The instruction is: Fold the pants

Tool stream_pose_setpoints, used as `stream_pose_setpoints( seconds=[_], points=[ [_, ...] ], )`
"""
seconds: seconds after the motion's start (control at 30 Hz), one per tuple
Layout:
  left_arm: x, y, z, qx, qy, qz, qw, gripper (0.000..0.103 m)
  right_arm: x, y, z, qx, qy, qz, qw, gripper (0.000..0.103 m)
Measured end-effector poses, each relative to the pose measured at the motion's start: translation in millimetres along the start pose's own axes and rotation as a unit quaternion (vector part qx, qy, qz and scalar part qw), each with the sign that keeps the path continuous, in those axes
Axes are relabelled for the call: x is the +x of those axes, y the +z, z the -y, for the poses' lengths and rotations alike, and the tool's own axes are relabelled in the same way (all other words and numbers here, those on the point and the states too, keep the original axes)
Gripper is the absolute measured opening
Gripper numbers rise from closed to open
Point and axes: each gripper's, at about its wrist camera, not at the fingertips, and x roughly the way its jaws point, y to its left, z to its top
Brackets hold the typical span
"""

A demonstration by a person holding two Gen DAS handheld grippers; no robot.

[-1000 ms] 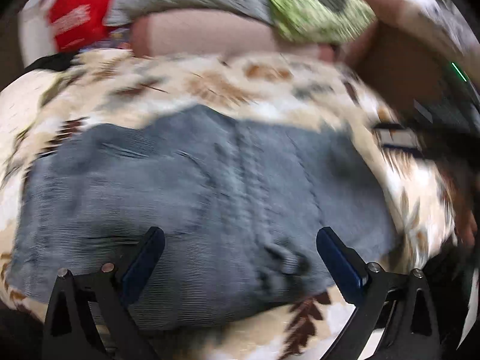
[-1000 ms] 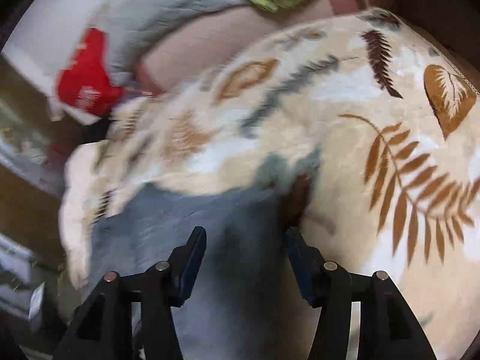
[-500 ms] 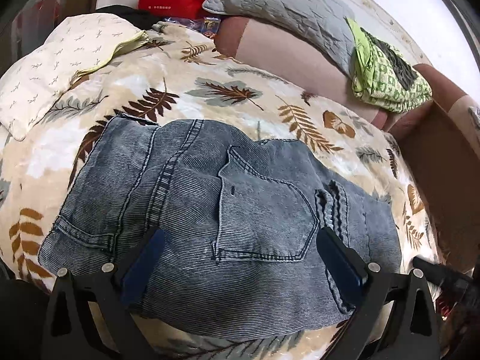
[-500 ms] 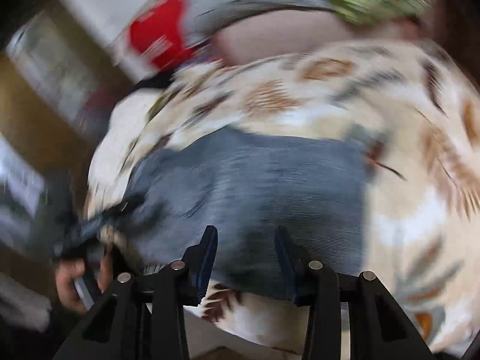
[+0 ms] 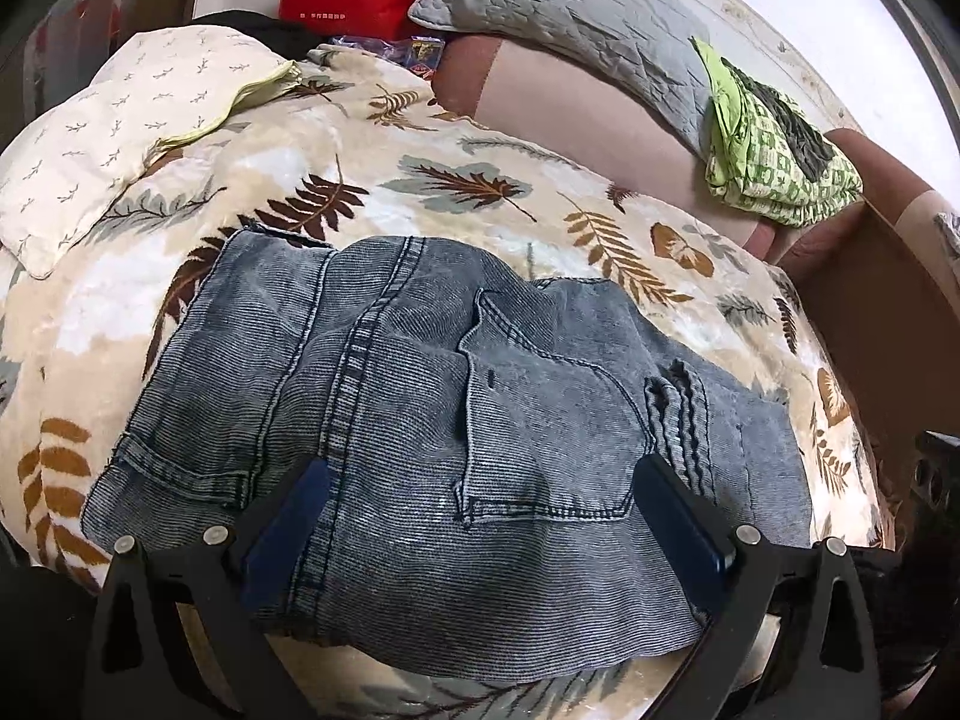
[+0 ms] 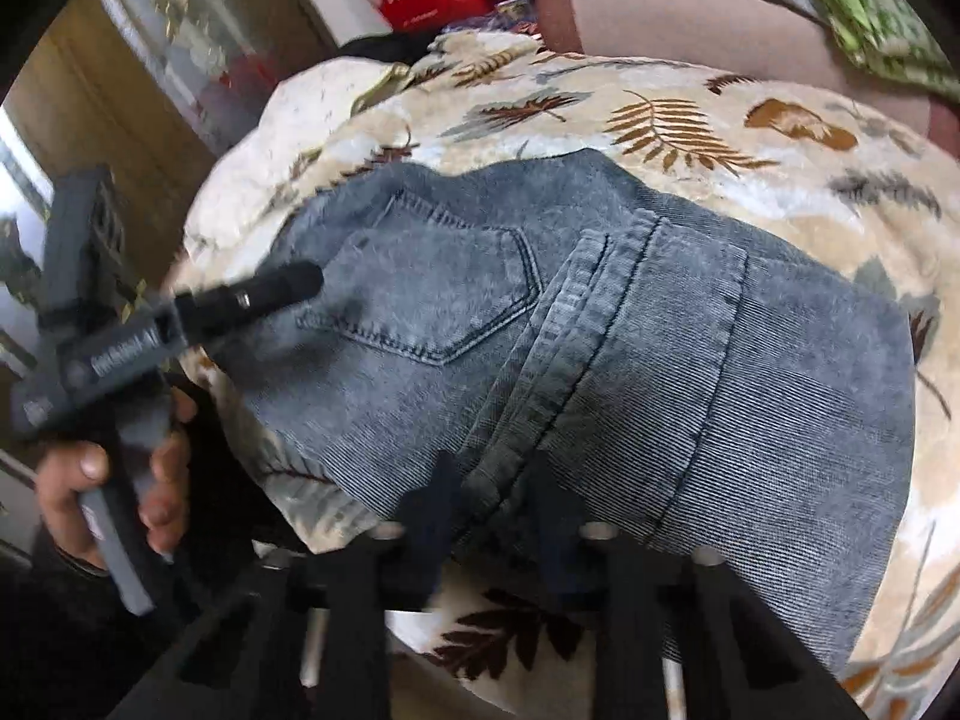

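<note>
left wrist: left gripper (image 5: pixel 480 531) spread wide above the folded jeans (image 5: pixel 444 420), gripping nothing; jeans lie on the leaf-print blanket (image 5: pixel 360 180), back pocket up | right wrist: right gripper (image 6: pixel 498 504), jaws just closing, nearly clenched at the jeans' (image 6: pixel 600 360) near edge with denim between the pads; grip uncertain; left hand (image 6: pixel 114 480) at left

The pants (image 5: pixel 456 432) are spread on the blanket (image 5: pixel 420 180) ahead of the left gripper (image 5: pixel 480 528); a pillow (image 5: pixel 120 132) is placed beyond, leftward.
</note>
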Motion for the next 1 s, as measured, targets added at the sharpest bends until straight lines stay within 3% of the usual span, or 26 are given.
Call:
stream_pose_setpoints(
  seconds=[0.3,0.4,0.5,0.63,0.73,0.8,0.87,0.9,0.97,1.0],
  points=[
    [-3,0,1,0.0,0.009,0.004,1.0,0.101,-28,-2,39,0.11,0.13,0.04,0.985,0.018],
    [-6,2,4,0.001,0.012,0.007,0.9999,0.101,-24,-8,30,0.093,0.135,0.032,0.986,0.018],
    [-6,6,15,0.01,0.008,0.004,0.9999,0.101,7,-21,30,0.093,0.122,-0.002,0.988,0.019],
    [-8,14,47,0.04,-0.009,0.006,0.9991,0.101,8,-26,39,0.121,0.159,0.019,0.98,0.02],
    [-8,23,78,0.062,-0.041,0.002,0.9973,0.101,9,-27,37,0.12,0.161,0.028,0.979,0.021],
    [-1,26,101,0.091,-0.032,-0.007,0.9953,0.101,8,-30,35,0.122,0.16,0.041,0.979,0.021],
    [15,21,121,0.143,0.013,-0.024,0.9894,0.101,5,-35,35,0.142,0.162,0.052,0.975,0.022],
    [25,17,127,0.163,0.034,-0.038,0.9852,0.101,0,-41,36,0.158,0.164,0.058,0.972,0.03],
    [40,7,135,0.193,0.054,-0.067,0.9775,0.101,-12,-51,41,0.192,0.187,0.069,0.961,0.055],
    [46,0,137,0.203,0.062,-0.078,0.9741,0.101,-23,-59,43,0.215,0.199,0.076,0.953,0.073]
  ],
)
